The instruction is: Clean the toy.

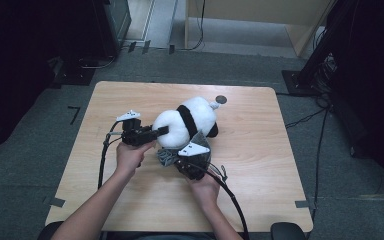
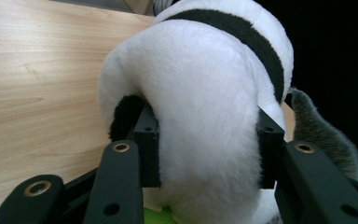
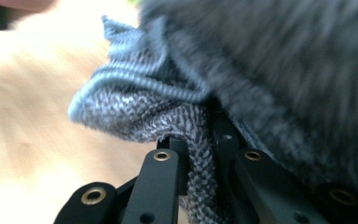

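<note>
Mid-frame on the table (image 1: 260,165), the left claw (image 2: 205,140) squeezes the plush panda (image 1: 187,122) while the right claw (image 3: 200,154) pinches grey knit cloth (image 3: 140,112) bunched at its lower edge; dressing looks barely begun.

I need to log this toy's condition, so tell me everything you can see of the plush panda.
The plush panda is a soft, rounded toy of white pile with a black band across its body and black patches at its lower edge. It lies on its side near the middle of the wooden table. The left hand-held gripper squeezes one white bulge between its jaws, denting the fur. A grey knitted cloth sits against its near side, pinched by the right hand-held gripper. No tears or stains show.
</note>
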